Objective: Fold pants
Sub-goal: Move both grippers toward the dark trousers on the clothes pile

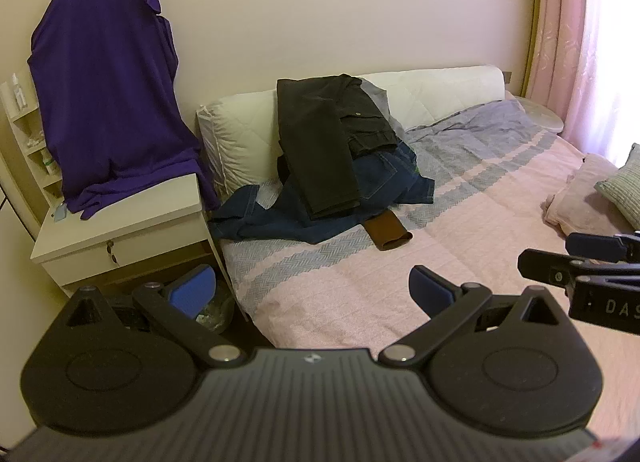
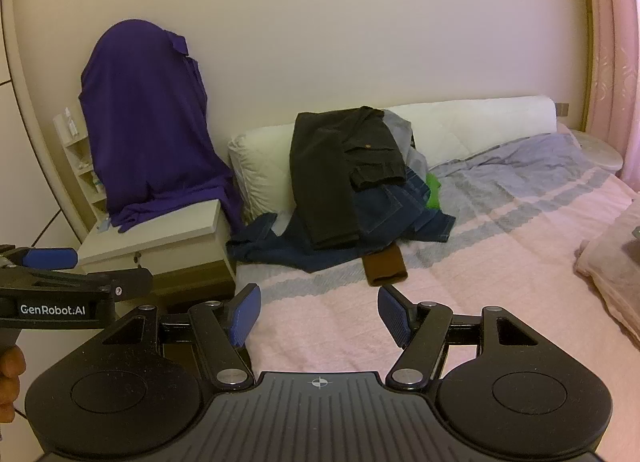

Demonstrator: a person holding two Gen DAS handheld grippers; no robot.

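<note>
On the bed (image 2: pixel 460 274), against the white pillows (image 1: pixel 240 133) at its head, lies a heap of pants: a black pair (image 2: pixel 328 173) draped on top, blue jeans (image 2: pixel 392 205) spread under it, and a brown pair (image 2: pixel 386 264) poking out of the heap's near edge. Both grippers hang over the pink bedspread on the near side of the heap, well apart from it. The left gripper (image 1: pixel 308 288) has its fingers spread as wide as they go, with nothing between them; the right gripper (image 2: pixel 318 312) is also parted, somewhat less widely, and equally empty. No pair has been pulled out yet, so the folding looks unstarted. The risks, as I judge them, come from the heap itself: the garments overlap, so a pinch at the black pair's lower edge could catch the jeans beneath and drag both. A leg of the jeans trails off the heap toward the white nightstand (image 1: pixel 120 221) beside the bed, and a tug could send it over the edge. Just behind the heap a grey garment and something green peek out, so lifting carelessly may topple the rest.
</note>
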